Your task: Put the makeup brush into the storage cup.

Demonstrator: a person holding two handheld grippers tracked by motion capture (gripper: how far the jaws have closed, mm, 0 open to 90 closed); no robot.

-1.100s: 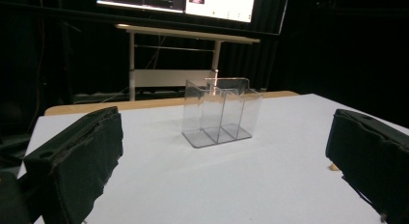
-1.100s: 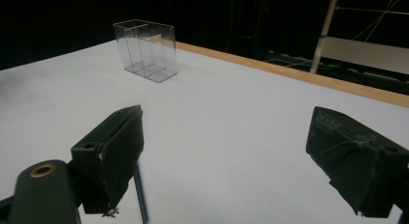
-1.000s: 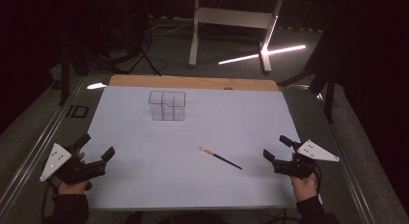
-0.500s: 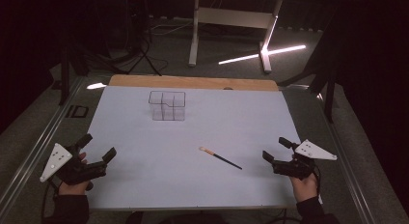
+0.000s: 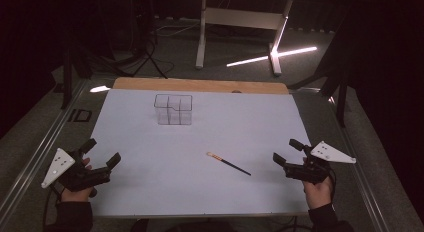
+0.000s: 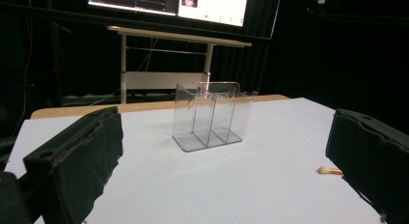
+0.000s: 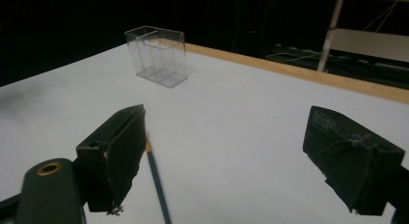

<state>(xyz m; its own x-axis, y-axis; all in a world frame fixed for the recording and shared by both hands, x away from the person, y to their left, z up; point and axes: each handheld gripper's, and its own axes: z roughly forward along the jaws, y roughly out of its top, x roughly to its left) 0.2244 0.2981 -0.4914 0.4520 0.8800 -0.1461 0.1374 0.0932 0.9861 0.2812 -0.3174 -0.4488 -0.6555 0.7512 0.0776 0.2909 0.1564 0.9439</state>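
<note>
Brush (image 5: 228, 163) — near right hand-held gripper (image 5: 287, 152)

Clear plastic divided organizer box (image 5: 173, 110) at far centre of white table (image 5: 150, 142). Thin dark brush with tan tip (image 5: 228, 163) lies flat near right gripper (image 5: 288, 152). Left gripper (image 5: 102, 153) and right: fingers spread, empty.

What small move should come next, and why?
Probably ease the right gripper left and down over the brush. Both grippers are open and hold nothing. The brush lies flat on the table, nearer the right gripper than the left gripper, well short of the clear organizer.
</note>
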